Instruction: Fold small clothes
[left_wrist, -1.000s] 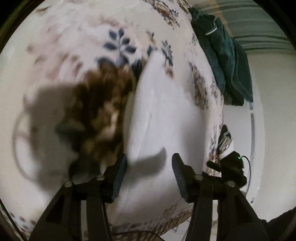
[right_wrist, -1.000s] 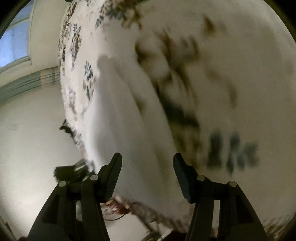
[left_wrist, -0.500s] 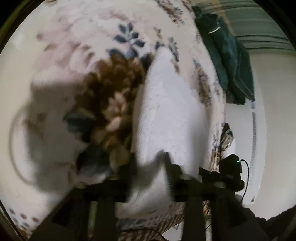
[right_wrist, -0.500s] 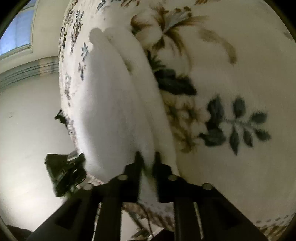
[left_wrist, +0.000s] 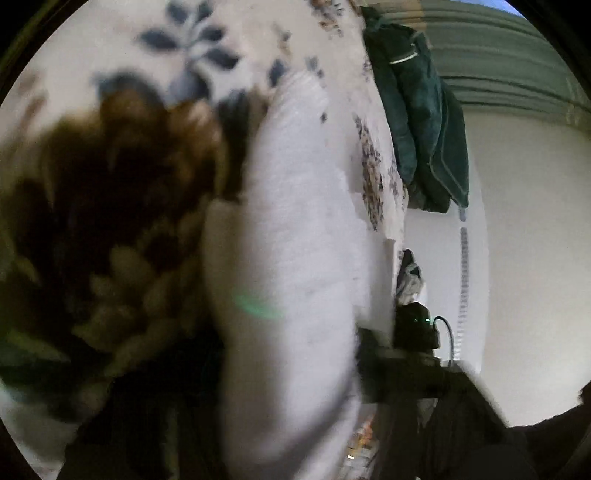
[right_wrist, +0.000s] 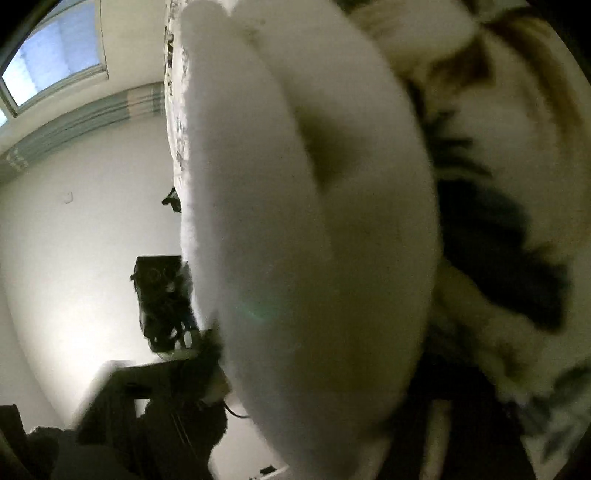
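Note:
A small white garment (left_wrist: 295, 258) lies on a floral blanket (left_wrist: 110, 206), and its near end is lifted close to both cameras. In the left wrist view it fills the centre and hides my left gripper (left_wrist: 291, 373); the dark fingers are blurred at its sides. In the right wrist view the same white garment (right_wrist: 314, 240) bulges toward the lens and covers my right gripper (right_wrist: 314, 369). Each gripper appears shut on the near edge of the garment.
A dark green garment (left_wrist: 417, 110) lies at the far right edge of the blanket. A black device with a green light (left_wrist: 417, 325) stands beyond the edge, and it also shows in the right wrist view (right_wrist: 162, 291). White wall and a window (right_wrist: 51, 70) lie behind.
Both grippers went from open to shut on the near edge of the white garment. They have lifted it, so the cloth now fills both views with motion blur.

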